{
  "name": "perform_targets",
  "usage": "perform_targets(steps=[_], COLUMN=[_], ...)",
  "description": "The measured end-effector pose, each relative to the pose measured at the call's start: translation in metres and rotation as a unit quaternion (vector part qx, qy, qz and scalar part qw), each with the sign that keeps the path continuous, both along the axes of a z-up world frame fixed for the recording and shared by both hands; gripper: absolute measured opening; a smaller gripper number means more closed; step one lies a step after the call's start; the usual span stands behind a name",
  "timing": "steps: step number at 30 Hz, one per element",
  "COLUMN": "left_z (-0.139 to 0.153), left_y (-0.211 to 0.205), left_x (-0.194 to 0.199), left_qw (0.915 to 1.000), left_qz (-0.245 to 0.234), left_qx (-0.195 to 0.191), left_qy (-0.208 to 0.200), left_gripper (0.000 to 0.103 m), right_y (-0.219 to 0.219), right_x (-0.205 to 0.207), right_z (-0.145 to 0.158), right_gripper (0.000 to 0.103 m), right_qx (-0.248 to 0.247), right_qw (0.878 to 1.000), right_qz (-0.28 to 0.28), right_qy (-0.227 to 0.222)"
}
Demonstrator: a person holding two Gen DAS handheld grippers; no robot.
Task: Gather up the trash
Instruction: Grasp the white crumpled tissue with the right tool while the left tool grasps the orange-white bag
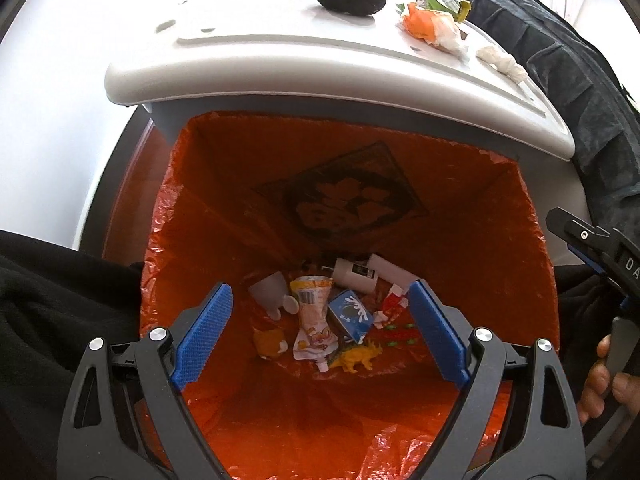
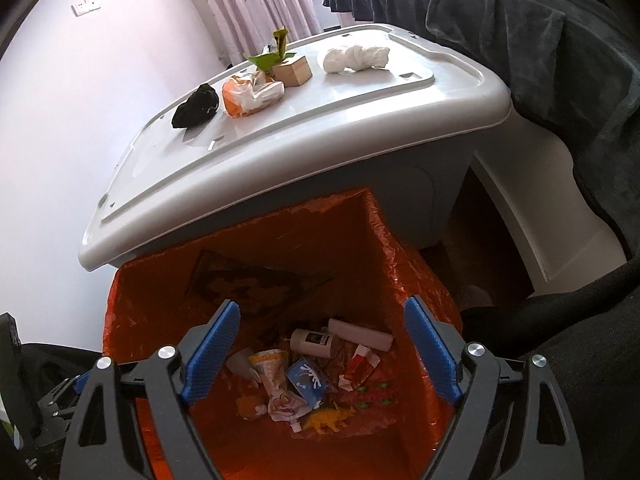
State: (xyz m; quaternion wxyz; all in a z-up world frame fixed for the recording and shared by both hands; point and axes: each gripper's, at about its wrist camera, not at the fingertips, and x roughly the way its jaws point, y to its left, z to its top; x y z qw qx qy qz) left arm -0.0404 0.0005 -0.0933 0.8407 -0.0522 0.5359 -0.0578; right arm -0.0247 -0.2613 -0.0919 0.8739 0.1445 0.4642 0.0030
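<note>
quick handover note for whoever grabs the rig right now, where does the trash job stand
Left hand-held gripper: open, empty, over the orange-lined bin.
Right hand-held gripper: open, empty, over the same bin.
Done: a carton, pouch, bottle, toy dinosaur and other scraps lie at the bin bottom.
Left: on the grey lid remain a black wad, orange-and-white bag, green wrapper, wooden block and white wad.
</note>
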Motion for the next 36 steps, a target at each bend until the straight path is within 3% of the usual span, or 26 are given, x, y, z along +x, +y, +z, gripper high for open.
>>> perform_targets(steps=[13,16,20,27,31,36], left_z=[0.006,0.011,0.020,0.021,0.021,0.018], left_y=[0.001,0.001,-0.003,-0.014,-0.020,-0.028], left_x=[-0.001,-0.002,-0.003,0.001,0.002,0.008], left_qw=[0.9997,0.9995,0.9989,0.9985,0.9979,0.9974], left_qz=[0.004,0.004,-0.004,-0.020,-0.033,-0.047], left_qx=[-0.015,-0.020,-0.003,0.010,0.009,0.002], left_qy=[-0.018,-0.025,-0.046,-0.050,-0.054,-0.054], left_gripper=[0.087,0.087,0.087,0.087,0.088,0.088], right_y=[0.002,-0.004,-0.022,-0.044,-0.052,-0.059], right_x=[0.002,0.009,0.045,0.140,0.191,0.247], right_z=[-0.001,0.010,0.051,0.100,0.089,0.054], right_gripper=[0.090,0.090,0.091,0.094,0.094,0.094], right_qx=[0.007,0.024,0.031,-0.069,-0.130,-0.148], right_qw=[1.000,1.000,0.999,0.988,0.977,0.969], right_qz=[0.002,0.004,0.029,0.124,0.164,0.195], right_qy=[-0.001,-0.006,-0.032,-0.058,-0.048,-0.025])
